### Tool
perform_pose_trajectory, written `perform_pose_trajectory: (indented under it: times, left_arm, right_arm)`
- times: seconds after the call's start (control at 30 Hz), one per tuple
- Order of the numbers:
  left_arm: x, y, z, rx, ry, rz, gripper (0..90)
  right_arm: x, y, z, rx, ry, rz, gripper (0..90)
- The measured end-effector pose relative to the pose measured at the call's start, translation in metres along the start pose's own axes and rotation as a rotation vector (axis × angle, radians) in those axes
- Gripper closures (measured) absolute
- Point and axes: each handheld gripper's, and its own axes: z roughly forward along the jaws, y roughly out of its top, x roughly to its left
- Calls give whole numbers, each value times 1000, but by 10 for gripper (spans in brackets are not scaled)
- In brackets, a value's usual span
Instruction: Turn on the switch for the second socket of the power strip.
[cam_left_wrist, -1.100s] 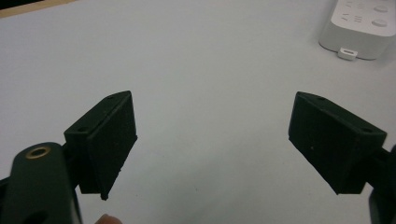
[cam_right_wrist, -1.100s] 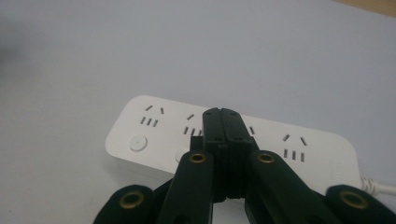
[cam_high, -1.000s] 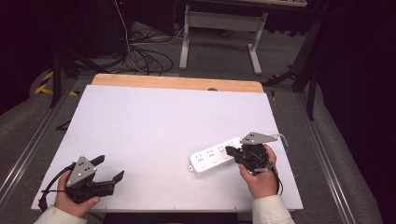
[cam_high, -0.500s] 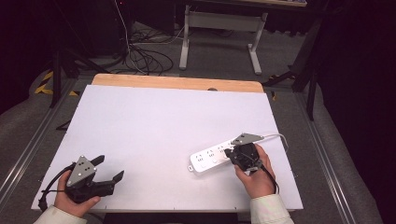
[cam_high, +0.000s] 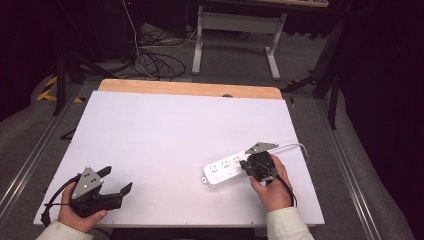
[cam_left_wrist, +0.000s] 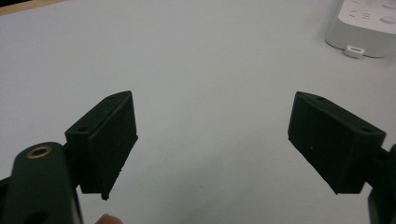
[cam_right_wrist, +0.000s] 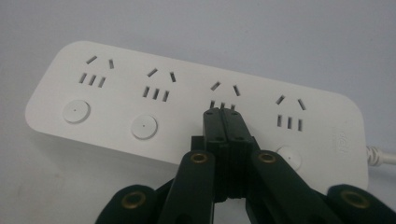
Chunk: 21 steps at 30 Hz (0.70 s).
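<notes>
Resting at the near left of the white worktop, the left gripper has jaws spread wide on nothing; near right, the right gripper has jaws pressed together over one white power strip with four sockets, its third button hidden

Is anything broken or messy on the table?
Nothing stands out. The white power strip lies flat and whole on the white table, a bit slanted to the table edge. The right hand-held gripper is closed, its tip over the strip's third socket group.
</notes>
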Motion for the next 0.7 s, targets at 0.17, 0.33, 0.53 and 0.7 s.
perform_pose_trajectory:
  times: [0.17,0.33,0.53,0.7]
  left_arm:
    - [0,0,0,-1,0,-2,160]
    - [-1,0,0,-2,-3,-9,160]
    - [0,0,0,0,-2,-5,160]
    - [-1,0,0,0,-2,-3,161]
  right_arm:
    - [0,0,3,5,-1,2,900]
    - [0,-1,4,-2,4,0,900]
    - [0,-2,4,-11,0,6,900]
    - [-2,-5,5,-31,22,27,900]
